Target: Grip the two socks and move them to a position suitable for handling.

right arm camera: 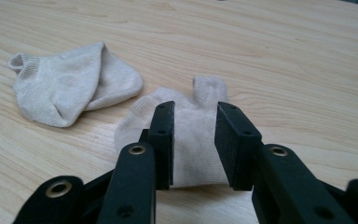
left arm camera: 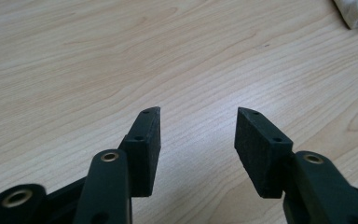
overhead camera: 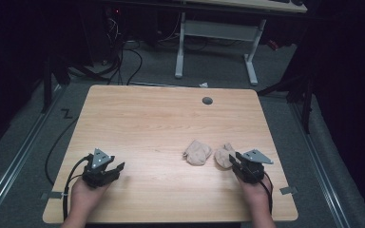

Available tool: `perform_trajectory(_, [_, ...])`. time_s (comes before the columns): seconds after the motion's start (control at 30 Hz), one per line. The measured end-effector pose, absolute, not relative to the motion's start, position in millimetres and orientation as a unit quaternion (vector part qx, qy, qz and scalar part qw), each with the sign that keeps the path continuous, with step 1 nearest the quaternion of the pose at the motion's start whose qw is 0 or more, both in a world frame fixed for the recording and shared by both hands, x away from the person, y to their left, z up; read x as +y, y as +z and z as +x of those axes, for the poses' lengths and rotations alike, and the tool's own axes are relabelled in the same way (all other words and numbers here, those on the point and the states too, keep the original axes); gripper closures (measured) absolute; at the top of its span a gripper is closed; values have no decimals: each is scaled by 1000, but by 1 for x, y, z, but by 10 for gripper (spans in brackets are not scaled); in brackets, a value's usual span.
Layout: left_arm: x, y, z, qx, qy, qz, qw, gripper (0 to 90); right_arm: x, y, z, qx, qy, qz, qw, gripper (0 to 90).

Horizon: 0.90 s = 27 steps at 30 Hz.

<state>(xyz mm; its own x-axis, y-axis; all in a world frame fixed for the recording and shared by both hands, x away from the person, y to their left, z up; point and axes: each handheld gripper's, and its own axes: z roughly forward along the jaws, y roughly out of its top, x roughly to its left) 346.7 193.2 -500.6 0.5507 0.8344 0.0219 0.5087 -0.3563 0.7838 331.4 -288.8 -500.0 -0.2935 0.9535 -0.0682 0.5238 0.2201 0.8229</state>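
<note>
The right hand-held gripper (right arm camera: 193,144), matte black with flat foam-like pads, stands spread over a small beige knitted cotton sock (right arm camera: 191,140) that lies crumpled between its jaws on the pale wood-grain counter (right arm camera: 284,56). A second soft beige ribbed-cuff sock (right arm camera: 70,88) lies near, to its left. The left hand-held gripper (left arm camera: 198,140) is spread over bare wood.

Dim room, evenly lit close-ups

Looking down on a pale rectangular wooden table (overhead camera: 171,123) glowing as the one bright patch while the surrounding grey floor is sinking into near-black corners; showing soft grain and mild blur overall. Staying bright and diffuse in both gripper views, with faint shadows pooling under two crumpled beige cotton socks (right arm camera: 74,84), and nearest black jaw bases going slightly soft.
</note>
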Motion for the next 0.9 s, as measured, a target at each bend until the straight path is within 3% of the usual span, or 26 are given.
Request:
perform_trajectory(0.43, [196,-503,349,425,201,792,391,507,-288,-501,335,728,353,512,288,741])
perform_trajectory(0.53, [196,-502,347,421,202,794,390,508,-289,-499,337,723,354,518,289,776])
perform_trajectory(0.67, [199,-499,345,433,195,779,410,538,-289,-497,344,731,351,511,285,898])
perform_trajectory(0.9, [198,-500,344,433,178,777,421,547,-290,-506,361,743,334,510,274,899])
